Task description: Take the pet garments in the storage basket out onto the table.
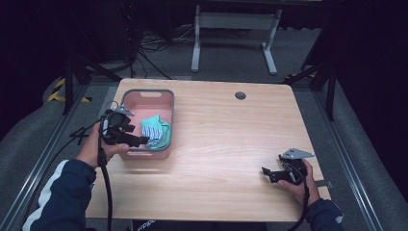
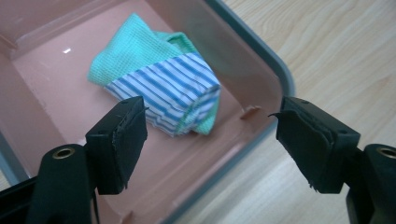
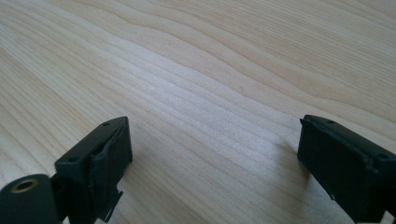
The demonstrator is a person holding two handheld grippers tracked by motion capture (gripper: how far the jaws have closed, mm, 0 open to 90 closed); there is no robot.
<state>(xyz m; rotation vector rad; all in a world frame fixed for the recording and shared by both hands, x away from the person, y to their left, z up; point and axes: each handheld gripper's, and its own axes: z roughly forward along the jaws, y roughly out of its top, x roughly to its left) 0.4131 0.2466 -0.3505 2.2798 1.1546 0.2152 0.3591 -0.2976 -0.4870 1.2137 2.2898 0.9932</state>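
A pink plastic basket (image 1: 163, 98) with a grey rim stands on the left part of the wooden table. Inside it lies a bundle of cloth (image 1: 155, 131), mint green with a blue-and-white striped part (image 2: 173, 88). My left gripper (image 1: 143, 140) hovers over the basket's near left corner, open, with its jaws wide apart and nothing between them (image 2: 205, 140). The striped cloth lies just beyond its fingertips. My right gripper (image 1: 266, 173) rests near the table's front right, open over bare wood (image 3: 212, 144).
The basket's near wall (image 2: 261, 84) runs between the left jaws. A round cable hole (image 1: 240, 95) sits at the table's back. White table legs (image 1: 235, 29) and cables lie on the floor beyond.
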